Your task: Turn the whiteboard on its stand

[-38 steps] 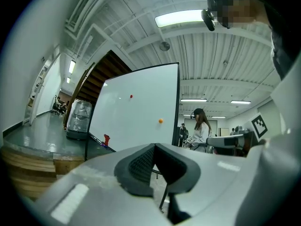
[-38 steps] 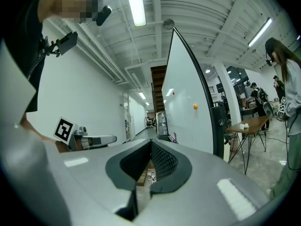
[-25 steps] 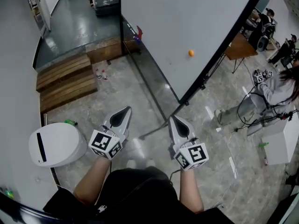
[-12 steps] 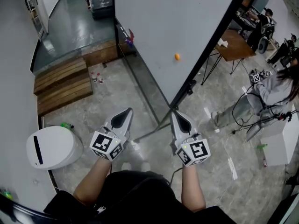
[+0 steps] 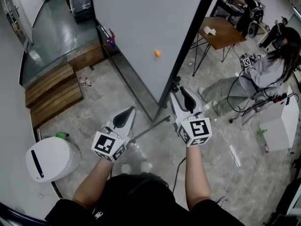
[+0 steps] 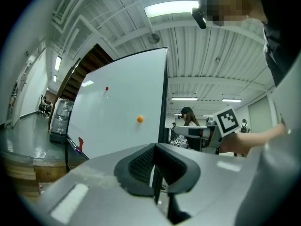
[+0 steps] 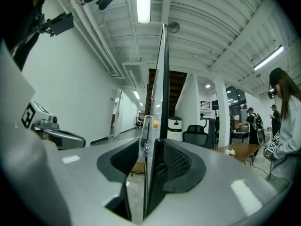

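Right gripper view alone shows my right tongs (image 7: 146, 149) opening astride whiteboard (image 7: 164, 79) edge, left tongs (image 5: 124, 117) pressed together, whiteboard since shifted toward 9 o'clock.

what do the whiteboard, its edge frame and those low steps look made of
Whiteboard: smooth, faintly glossy white panel, likely coated steel, since an orange dot, probably a magnet, clings to it.
Frame: thin black strip, painted metal or plastic; can't tell which.
Steps: bare brown wood, with plank lines showing.
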{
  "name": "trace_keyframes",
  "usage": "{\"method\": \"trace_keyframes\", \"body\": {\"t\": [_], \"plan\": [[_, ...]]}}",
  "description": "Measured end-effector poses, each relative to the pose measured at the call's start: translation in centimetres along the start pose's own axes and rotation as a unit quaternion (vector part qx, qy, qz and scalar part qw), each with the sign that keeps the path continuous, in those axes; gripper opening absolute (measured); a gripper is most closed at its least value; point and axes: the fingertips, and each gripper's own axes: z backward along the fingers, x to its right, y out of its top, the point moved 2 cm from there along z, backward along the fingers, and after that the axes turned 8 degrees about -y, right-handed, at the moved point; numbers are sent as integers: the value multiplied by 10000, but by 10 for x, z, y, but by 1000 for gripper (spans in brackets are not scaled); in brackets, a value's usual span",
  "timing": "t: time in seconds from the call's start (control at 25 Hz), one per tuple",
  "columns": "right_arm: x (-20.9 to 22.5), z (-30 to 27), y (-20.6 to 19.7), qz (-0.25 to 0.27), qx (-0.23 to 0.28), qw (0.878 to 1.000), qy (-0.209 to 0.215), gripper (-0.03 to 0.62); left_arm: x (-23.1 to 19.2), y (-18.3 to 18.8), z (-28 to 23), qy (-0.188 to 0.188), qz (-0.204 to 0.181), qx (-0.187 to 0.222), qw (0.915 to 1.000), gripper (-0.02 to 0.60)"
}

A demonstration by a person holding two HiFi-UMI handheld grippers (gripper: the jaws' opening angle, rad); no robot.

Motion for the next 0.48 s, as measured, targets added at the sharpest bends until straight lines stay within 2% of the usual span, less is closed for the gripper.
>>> {"method": "trace_keyframes", "body": {"t": [0.16,0.48], "plan": [[16,-16,-9,74,-114,9999,-101,219,6,-1,-18,-121,-67,-20,9999,3],[16,-38,-12,-5,-172,9999,12,273,20,-5,-53,-262,-86,-38,9996,3]]}}
